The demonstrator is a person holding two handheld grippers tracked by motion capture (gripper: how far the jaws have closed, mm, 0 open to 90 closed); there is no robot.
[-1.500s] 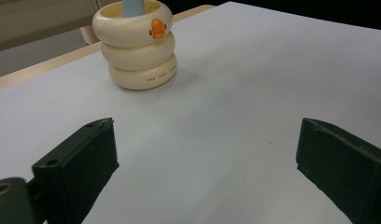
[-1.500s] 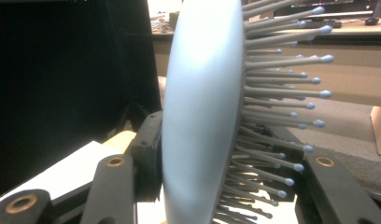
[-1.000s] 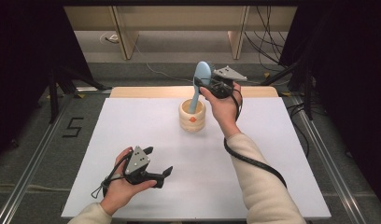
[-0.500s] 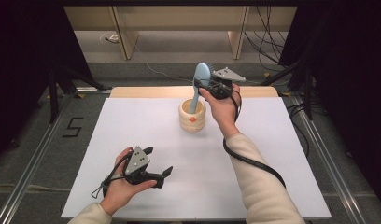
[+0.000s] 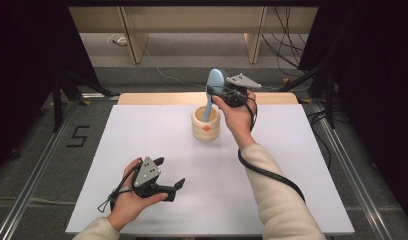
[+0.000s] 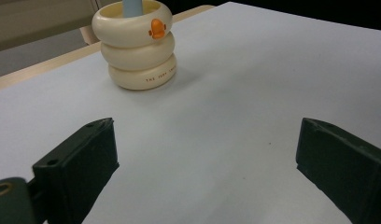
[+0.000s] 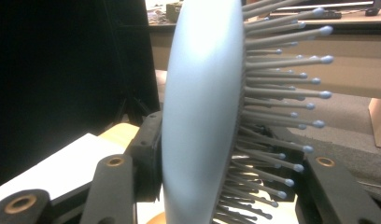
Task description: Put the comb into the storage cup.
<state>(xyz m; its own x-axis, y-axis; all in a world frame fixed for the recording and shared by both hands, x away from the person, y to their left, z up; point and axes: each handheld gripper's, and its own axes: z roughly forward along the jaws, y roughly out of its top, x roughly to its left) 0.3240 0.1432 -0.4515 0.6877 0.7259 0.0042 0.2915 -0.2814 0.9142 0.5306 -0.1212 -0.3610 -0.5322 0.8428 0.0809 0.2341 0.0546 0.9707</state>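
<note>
A light blue hairbrush (image 5: pixel 214 82) stands handle-down in a cream ringed holder (image 5: pixel 206 125) with an orange duck mark, at the back middle of the white table (image 5: pixel 297 165). My right gripper (image 5: pixel 223 91) is shut on the brush head above the holder. In the right gripper view the brush (image 7: pixel 202 107) sits between the jaws, smooth back against one, bristles toward the other. My left gripper (image 5: pixel 170 172) rests open near the front left edge, holding nothing. It points at the holder (image 6: pixel 137 51) across bare table.
A wooden strip (image 5: pixel 142 98) borders the table's far edge. Metal rails (image 5: pixel 37 170) run along both sides on the floor. Cables and wooden furniture legs (image 5: pixel 134 45) lie beyond the table.
</note>
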